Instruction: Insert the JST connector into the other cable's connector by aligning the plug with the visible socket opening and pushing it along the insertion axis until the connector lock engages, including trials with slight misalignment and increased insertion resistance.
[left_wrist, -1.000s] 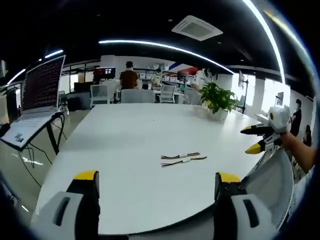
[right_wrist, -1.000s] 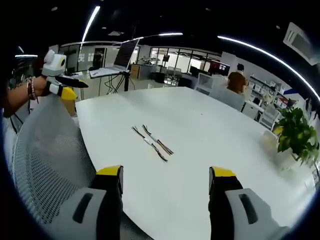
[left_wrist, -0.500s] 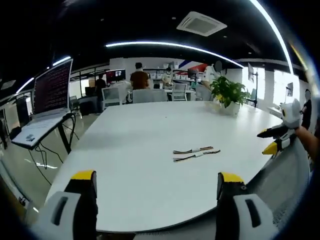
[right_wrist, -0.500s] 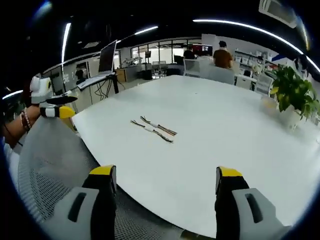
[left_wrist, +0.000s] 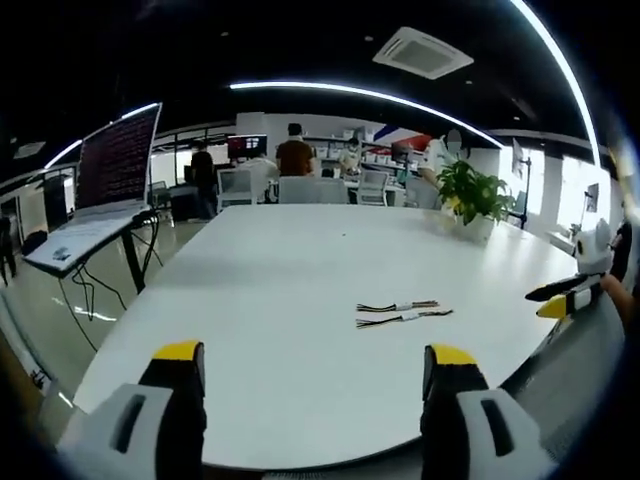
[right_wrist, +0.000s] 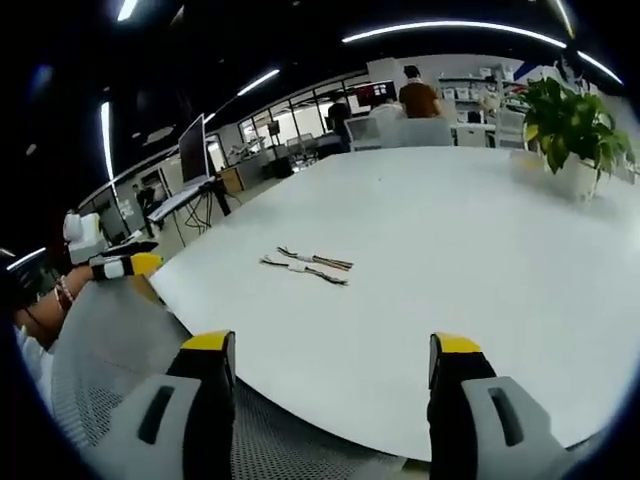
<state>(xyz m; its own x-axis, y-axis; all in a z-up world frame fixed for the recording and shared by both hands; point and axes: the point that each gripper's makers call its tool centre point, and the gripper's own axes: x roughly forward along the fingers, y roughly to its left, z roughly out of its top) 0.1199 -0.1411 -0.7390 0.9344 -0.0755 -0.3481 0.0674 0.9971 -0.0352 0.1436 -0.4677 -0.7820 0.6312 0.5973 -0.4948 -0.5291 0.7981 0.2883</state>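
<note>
Two short wired JST cables lie side by side on the white table: in the left gripper view, the cables sit right of centre; in the right gripper view, the cables lie left of centre. My left gripper hangs open off the table's near edge, well short of them. My right gripper is open too, over the table's rim. Each shows in the other's view: the right gripper at the far right, the left gripper at the far left, held by a hand.
A potted plant stands on the far side of the table. A laptop sits on a stand off to the left. A mesh chair back lies under my right gripper. People and office chairs are far behind.
Both cameras have shifted and tilted slightly; the cables lie as before. In the right gripper view the table now looks flatter and the plant has come up to the top right.
</note>
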